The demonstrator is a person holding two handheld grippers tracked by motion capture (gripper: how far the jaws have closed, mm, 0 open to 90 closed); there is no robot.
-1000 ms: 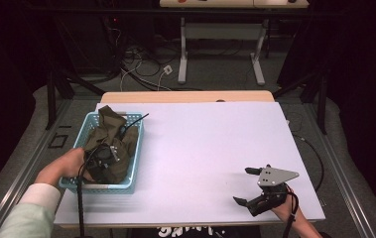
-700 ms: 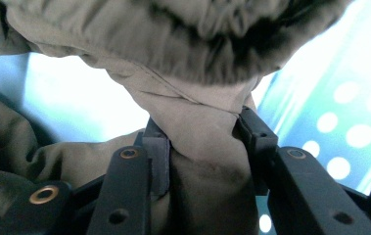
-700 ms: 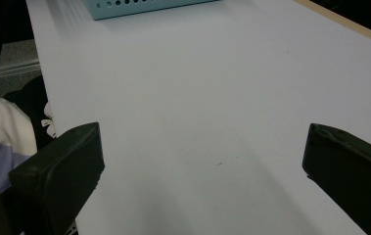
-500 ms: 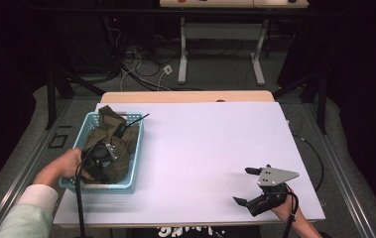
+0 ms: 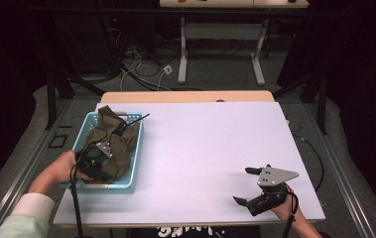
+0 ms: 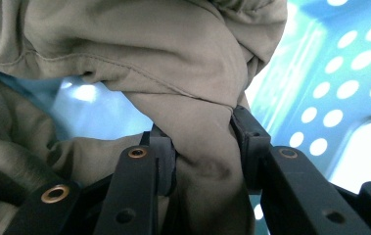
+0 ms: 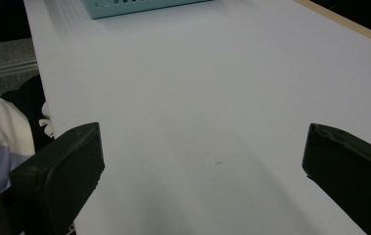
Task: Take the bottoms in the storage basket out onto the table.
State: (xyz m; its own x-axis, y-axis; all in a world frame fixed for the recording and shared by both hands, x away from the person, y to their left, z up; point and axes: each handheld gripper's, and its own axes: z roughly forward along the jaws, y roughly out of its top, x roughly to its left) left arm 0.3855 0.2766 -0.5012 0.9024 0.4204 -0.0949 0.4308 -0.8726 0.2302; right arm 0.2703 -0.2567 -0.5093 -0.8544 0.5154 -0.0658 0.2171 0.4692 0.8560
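Note:
A crumpled olive-green cloth fills a light blue perforated basket at the table's left. My left gripper reaches into the basket from its near end. Its jaws have just been closing, and in the left gripper view both pads pinch a fold of the cloth, with the basket wall behind. My right gripper rests near the table's front right corner, open wide, nothing between its jaws.
The white table top stretches bare between basket and right gripper. A black cable end pokes out of the basket's far corner. The basket's near wall shows at the top of the right gripper view. Desk legs and cables stand behind the table.
My left gripper has nudged slightly deeper into the cloth in the basket. The right gripper has stayed where it was.

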